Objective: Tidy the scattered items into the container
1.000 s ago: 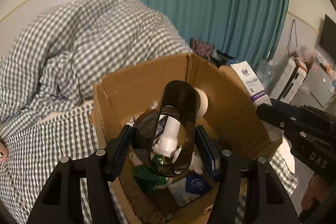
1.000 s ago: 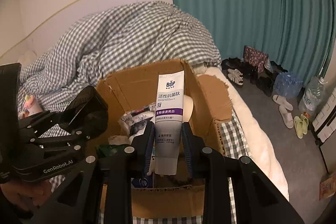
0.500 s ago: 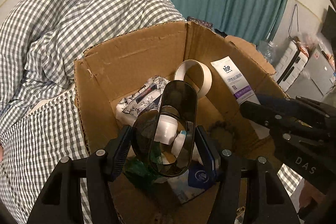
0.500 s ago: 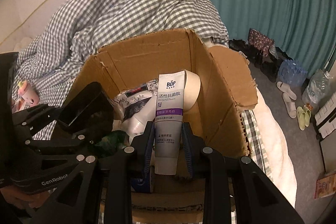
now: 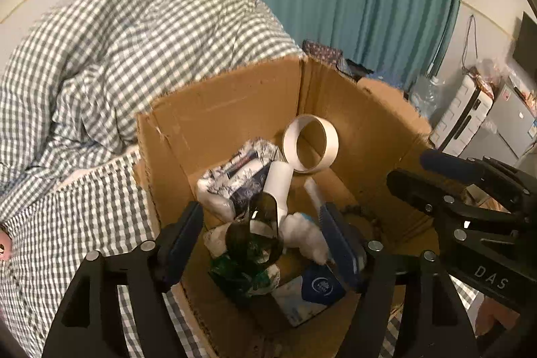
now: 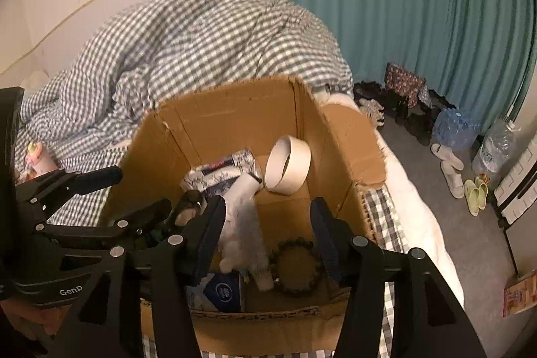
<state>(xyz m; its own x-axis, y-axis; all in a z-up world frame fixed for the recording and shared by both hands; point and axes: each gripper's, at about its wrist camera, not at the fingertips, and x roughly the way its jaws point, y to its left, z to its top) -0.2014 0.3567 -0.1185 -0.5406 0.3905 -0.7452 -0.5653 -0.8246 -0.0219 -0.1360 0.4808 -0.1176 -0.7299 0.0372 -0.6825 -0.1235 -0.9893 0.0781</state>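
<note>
The open cardboard box [image 5: 218, 116] [image 6: 235, 116] stands on the bed and holds several items. My left gripper [image 5: 261, 208] hangs over it with its jaws opening. The dark see-through case [image 5: 258, 230] lies loose below them on the pile, clear of both pads. My right gripper [image 6: 267, 202] is also opening. The grey-white tube [image 6: 246, 223] is a blur between its fingers, touching neither, down among the items. In the box are a tape roll [image 5: 310, 148] [image 6: 288, 165], a tissue pack [image 5: 235, 170], a white bottle [image 5: 278, 187] and a bead bracelet [image 6: 295, 267].
A rumpled checked duvet [image 5: 151, 39] rises behind the box. A small pink bottle [image 6: 35, 156] lies on the bed to the left. Shoes [image 6: 449, 163] and water bottles [image 6: 453, 126] sit on the floor at the right, by the teal curtain [image 6: 402, 5].
Both grippers have widened and let go. The dark case dropped from the left jaws into the box, and the tube slipped down out of the right jaws.
</note>
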